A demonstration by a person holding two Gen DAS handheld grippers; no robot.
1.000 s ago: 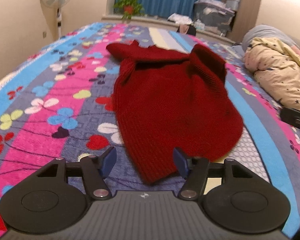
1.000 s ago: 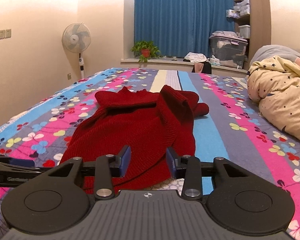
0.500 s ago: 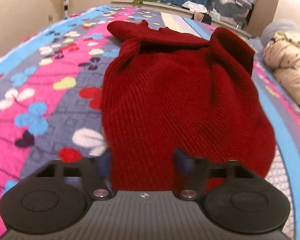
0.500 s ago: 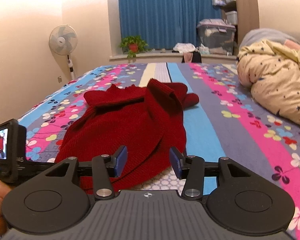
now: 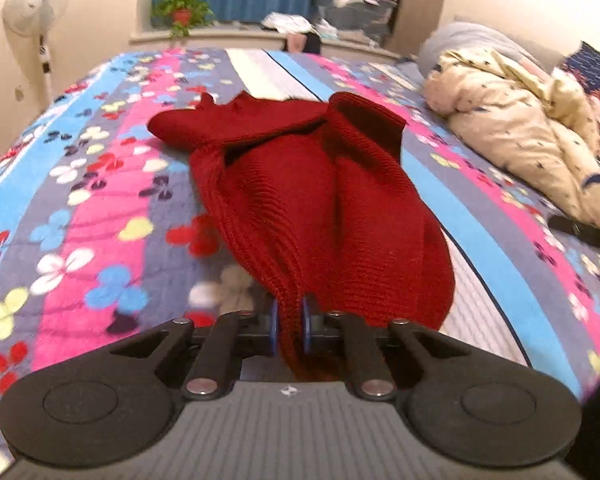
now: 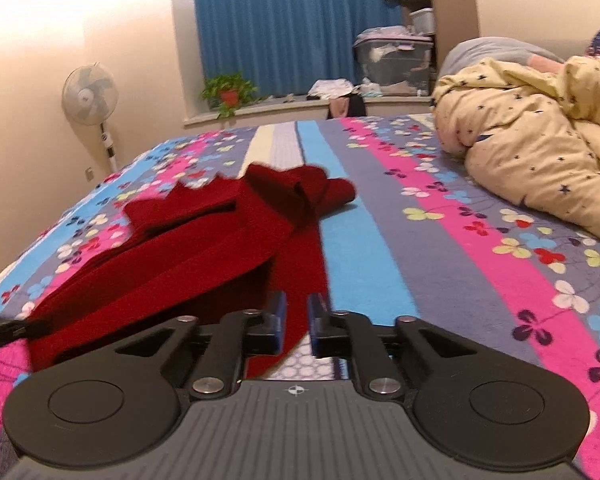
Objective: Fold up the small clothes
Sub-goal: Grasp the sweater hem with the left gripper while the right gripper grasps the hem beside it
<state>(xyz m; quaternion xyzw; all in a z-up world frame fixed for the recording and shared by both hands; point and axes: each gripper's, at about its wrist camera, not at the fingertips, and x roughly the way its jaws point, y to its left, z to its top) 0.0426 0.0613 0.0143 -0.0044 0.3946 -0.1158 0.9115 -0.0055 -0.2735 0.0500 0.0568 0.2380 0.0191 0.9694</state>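
Note:
A red knitted sweater (image 5: 332, 208) lies lengthwise on the flowered bedspread (image 5: 100, 216), its sleeves bunched at the far end. My left gripper (image 5: 290, 320) has its jaws closing on the near hem, and the blue pads pinch a gathered fold of the knit. In the right wrist view the sweater (image 6: 204, 256) stretches away to the left. My right gripper (image 6: 297, 320) has its jaws closing on the hem's other corner, a strip of red fabric pressed between the pads. The hem is lifted off the bed between the two grippers.
A cream star-print quilt (image 6: 540, 140) is heaped along the right side of the bed. Beyond the bed stand a fan (image 6: 90, 94), a potted plant (image 6: 228, 94) on the sill, blue curtains and storage boxes. Bare bedspread (image 6: 440, 248) lies right of the sweater.
Both grippers went from open around the sweater's near hem to pinched on it. The hem is now gathered and raised, and the left view has pulled back and up.

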